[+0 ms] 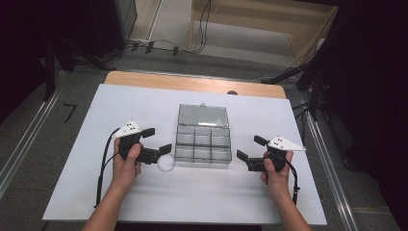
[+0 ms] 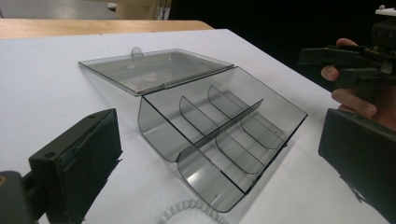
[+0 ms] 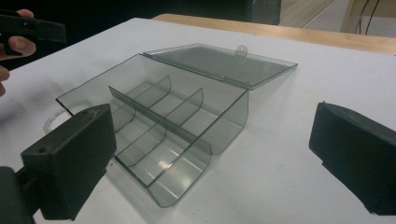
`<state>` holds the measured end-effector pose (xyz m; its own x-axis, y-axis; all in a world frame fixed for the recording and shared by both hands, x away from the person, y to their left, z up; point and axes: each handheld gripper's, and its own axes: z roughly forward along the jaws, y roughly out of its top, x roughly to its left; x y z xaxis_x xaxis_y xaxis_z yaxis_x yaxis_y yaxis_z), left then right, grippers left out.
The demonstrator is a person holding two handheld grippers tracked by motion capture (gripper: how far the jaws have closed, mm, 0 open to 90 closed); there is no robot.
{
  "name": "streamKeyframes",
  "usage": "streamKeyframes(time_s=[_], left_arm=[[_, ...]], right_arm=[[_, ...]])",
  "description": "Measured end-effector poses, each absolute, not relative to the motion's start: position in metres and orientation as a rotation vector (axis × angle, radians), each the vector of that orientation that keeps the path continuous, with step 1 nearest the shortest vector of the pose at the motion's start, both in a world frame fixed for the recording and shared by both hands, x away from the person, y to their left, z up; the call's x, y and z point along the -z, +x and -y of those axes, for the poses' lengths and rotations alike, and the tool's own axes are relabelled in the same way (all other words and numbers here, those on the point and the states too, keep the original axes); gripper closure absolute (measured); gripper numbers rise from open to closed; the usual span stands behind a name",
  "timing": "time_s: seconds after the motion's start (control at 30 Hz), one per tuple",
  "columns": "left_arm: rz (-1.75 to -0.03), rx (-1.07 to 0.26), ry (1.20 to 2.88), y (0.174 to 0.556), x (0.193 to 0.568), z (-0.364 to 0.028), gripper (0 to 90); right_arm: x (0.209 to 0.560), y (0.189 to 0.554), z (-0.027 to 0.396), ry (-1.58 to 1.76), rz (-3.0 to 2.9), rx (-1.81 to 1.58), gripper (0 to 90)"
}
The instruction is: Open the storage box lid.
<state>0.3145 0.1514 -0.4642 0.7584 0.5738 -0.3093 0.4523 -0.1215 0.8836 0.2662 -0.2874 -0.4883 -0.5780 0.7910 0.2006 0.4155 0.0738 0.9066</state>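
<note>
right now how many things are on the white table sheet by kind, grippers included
clear compartment box, lid open: 1
white coiled ring: 1
handheld grippers, left gripper and right gripper, both with jaws open: 2
total: 4

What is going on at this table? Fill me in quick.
A person holds a gripper in each hand over a white table. Between them sits a clear box with six compartments, all empty, its lid lying open and flat behind it. The left gripper and the right gripper both have their jaws open, one on each side of the box, holding nothing. A small white coiled ring lies on the table by the box's near left corner.
</note>
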Motion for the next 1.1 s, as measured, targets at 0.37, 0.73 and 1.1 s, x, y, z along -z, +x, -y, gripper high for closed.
streamKeyframes(time_s=[0.37, 0.73, 1.1], left_arm=[[-0.838, -0.129, 1.773, 0.305, 0.469, -0.168, 0.0], [-0.835, -0.146, 1.839, 0.304, 0.466, -0.171, 0.0], [-0.825, -0.150, 1.887, 0.304, 0.464, -0.169, 0.0]], right_arm=[[0.486, 0.248, 0.304, 1.218, -1.974, -1.505, 0.0], [0.485, 0.233, 0.321, 1.210, -1.940, -1.474, 0.0], [0.488, 0.219, 0.332, 1.207, -1.950, -1.443, 0.0]])
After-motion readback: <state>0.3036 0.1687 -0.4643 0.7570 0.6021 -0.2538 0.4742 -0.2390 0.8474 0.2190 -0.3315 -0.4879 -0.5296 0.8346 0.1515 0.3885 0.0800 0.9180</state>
